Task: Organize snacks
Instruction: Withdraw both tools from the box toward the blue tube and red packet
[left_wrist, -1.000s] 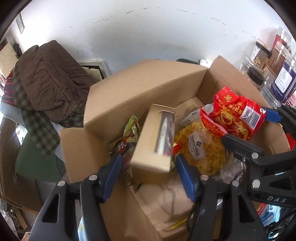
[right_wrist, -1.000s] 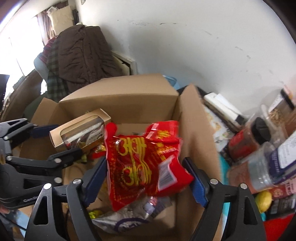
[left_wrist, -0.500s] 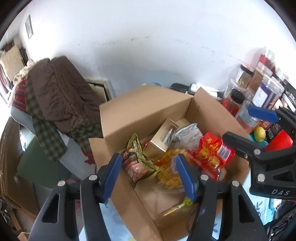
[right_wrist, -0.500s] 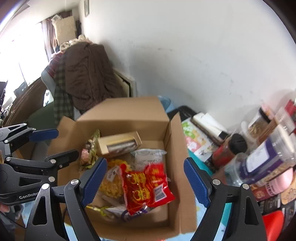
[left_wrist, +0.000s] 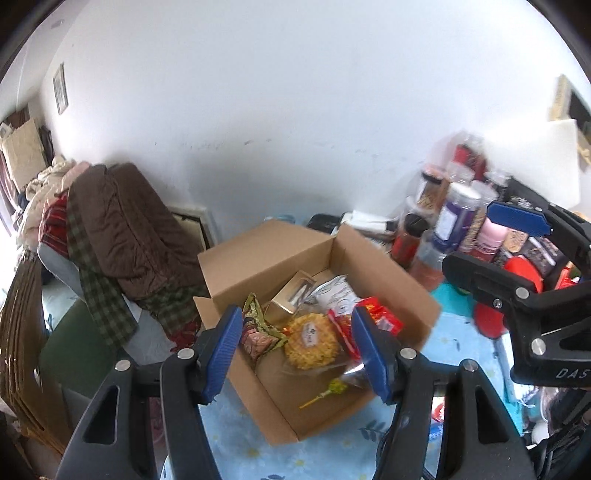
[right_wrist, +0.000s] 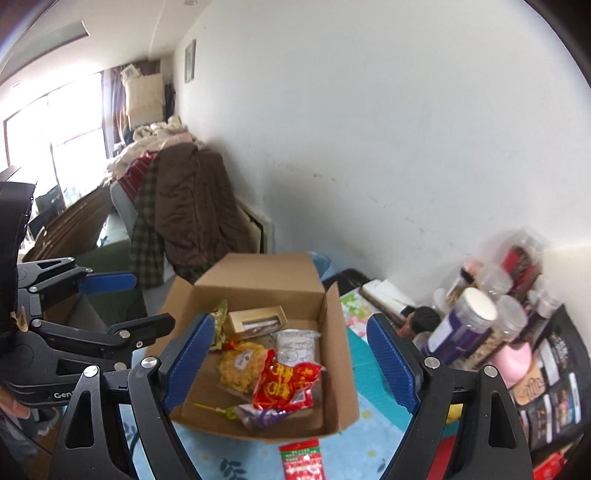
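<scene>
An open cardboard box (left_wrist: 258, 258) (right_wrist: 258, 273) stands on a blue cloth. It holds a red noodle packet (right_wrist: 286, 384) (left_wrist: 380, 319), a yellow snack bag (right_wrist: 240, 365) (left_wrist: 312, 341), a tan window box (right_wrist: 256, 321) (left_wrist: 291, 297), a white pouch (right_wrist: 297, 347), a green-red packet (left_wrist: 256, 332) and a lollipop (left_wrist: 325, 393). My left gripper (left_wrist: 297, 356) is open and empty, high above the box. My right gripper (right_wrist: 291, 365) is open and empty, also well above it. A small red packet (right_wrist: 301, 459) lies on the cloth in front of the box.
Jars and bottles (right_wrist: 476, 325) (left_wrist: 454, 218) crowd the right side against the white wall. A chair piled with a brown coat (left_wrist: 122, 229) (right_wrist: 188, 206) stands left of the box. Flat cardboard (left_wrist: 18, 332) leans at the far left.
Both grippers let go of their items, the tan box and the red packet, into the carton, then rose and pulled back. The carton now looks much smaller.
</scene>
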